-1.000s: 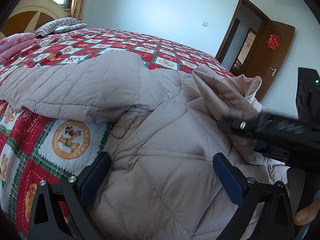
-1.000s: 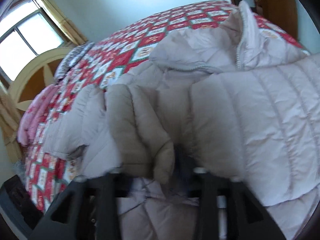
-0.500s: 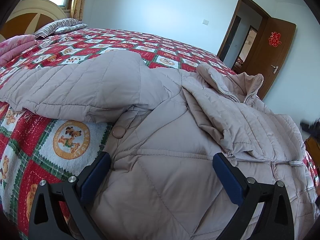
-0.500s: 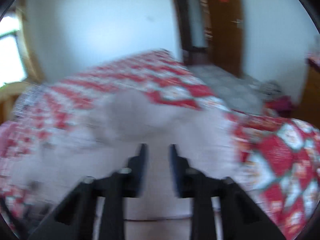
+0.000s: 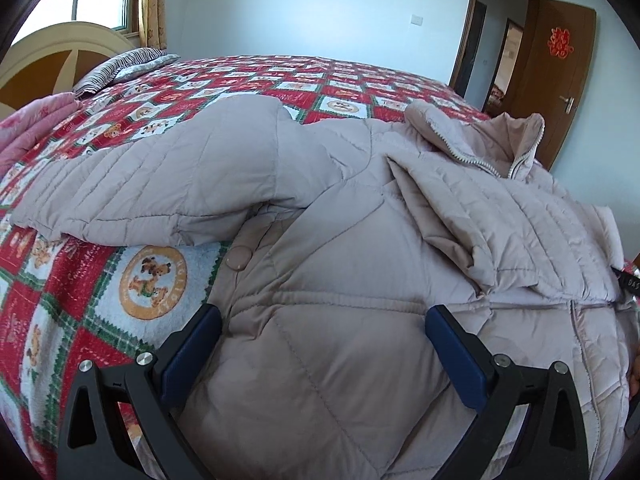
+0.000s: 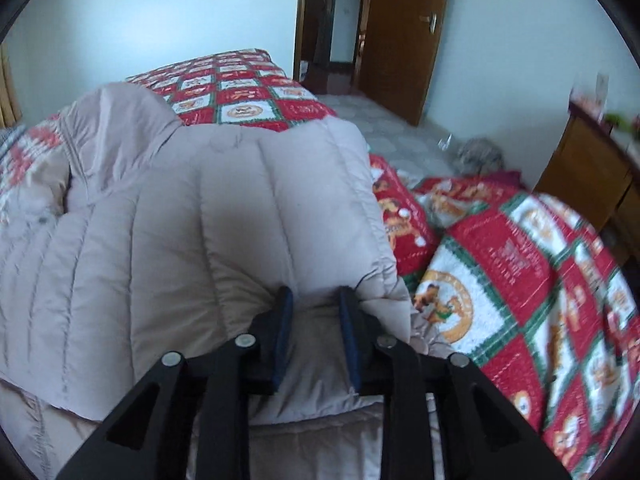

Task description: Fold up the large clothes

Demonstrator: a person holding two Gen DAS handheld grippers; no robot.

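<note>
Jacket [image 5: 360, 272], a beige quilted one, lies spread over the red-and-white checked blanket [image 5: 80, 288] on the bed. In the left wrist view one sleeve [image 5: 168, 184] stretches toward 9 o'clock, the zipped collar [image 5: 496, 148] stands toward 1 o'clock, and a folded flap [image 5: 500, 220] lies over the body toward 3 o'clock. The left gripper [image 5: 320, 344] hovers over the lower body with its blue pads [image 5: 192, 344] wide apart and nothing pinched between them. In the right wrist view the right gripper [image 6: 316, 320] sits at 6 o'clock at the edge of a folded quilted panel [image 6: 224, 216]; its jaws are opening, a narrow gap between the pads [image 6: 282, 332], with a ridge of fabric lying between them, apparently not squeezed. Blanket shows toward 3 o'clock, a brown door [image 6: 400, 36] at 12 to 1 o'clock, and a wooden cabinet [image 6: 588, 172] toward 2 o'clock.
</note>
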